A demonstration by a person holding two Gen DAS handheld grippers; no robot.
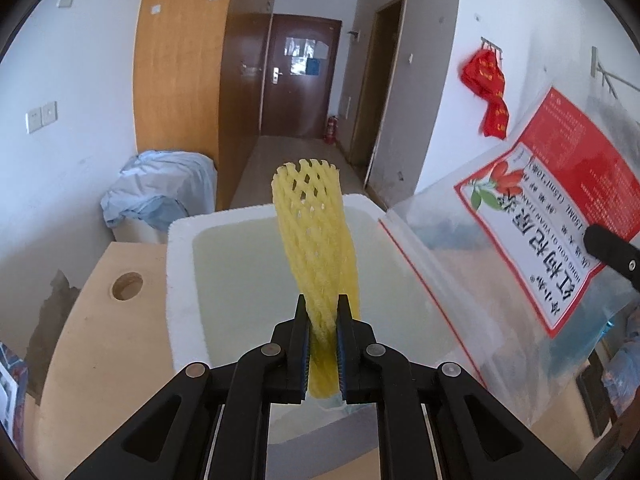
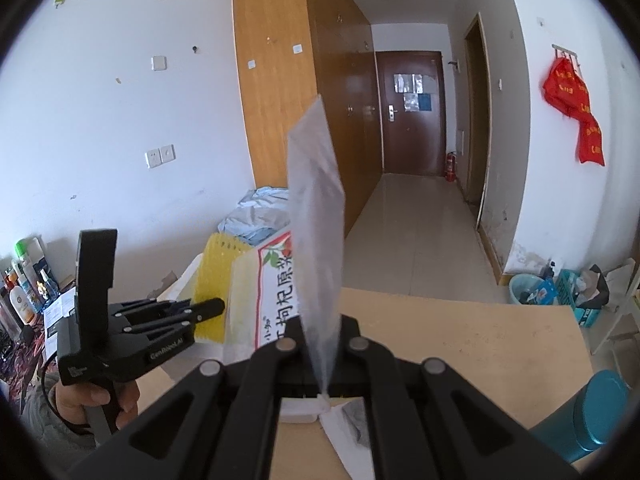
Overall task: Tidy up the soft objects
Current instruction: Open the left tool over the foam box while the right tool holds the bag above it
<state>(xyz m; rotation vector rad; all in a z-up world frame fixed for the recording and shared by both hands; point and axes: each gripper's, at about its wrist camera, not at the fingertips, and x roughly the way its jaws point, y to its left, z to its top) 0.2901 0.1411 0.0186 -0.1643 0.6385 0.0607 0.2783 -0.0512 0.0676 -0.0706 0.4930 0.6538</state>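
My left gripper (image 1: 322,312) is shut on a yellow foam net sleeve (image 1: 316,232) and holds it upright over a white foam box (image 1: 180,280). In the right wrist view the left gripper (image 2: 212,308) and the sleeve (image 2: 212,280) show at the left. My right gripper (image 2: 322,332) is shut on the edge of a clear plastic bag with a red and white label (image 2: 316,208), held up edge-on. In the left wrist view the bag (image 1: 540,216) hangs at the right of the box, with one right fingertip (image 1: 612,252) on it.
The box stands on a light wooden table (image 1: 92,340) with a round hole (image 1: 127,286). A teal bottle (image 2: 592,416) is at the table's right. Blue cloth on a bin (image 1: 160,196) lies behind. Bottles (image 2: 20,288) crowd the far left. A hallway with a door (image 2: 412,112) lies ahead.
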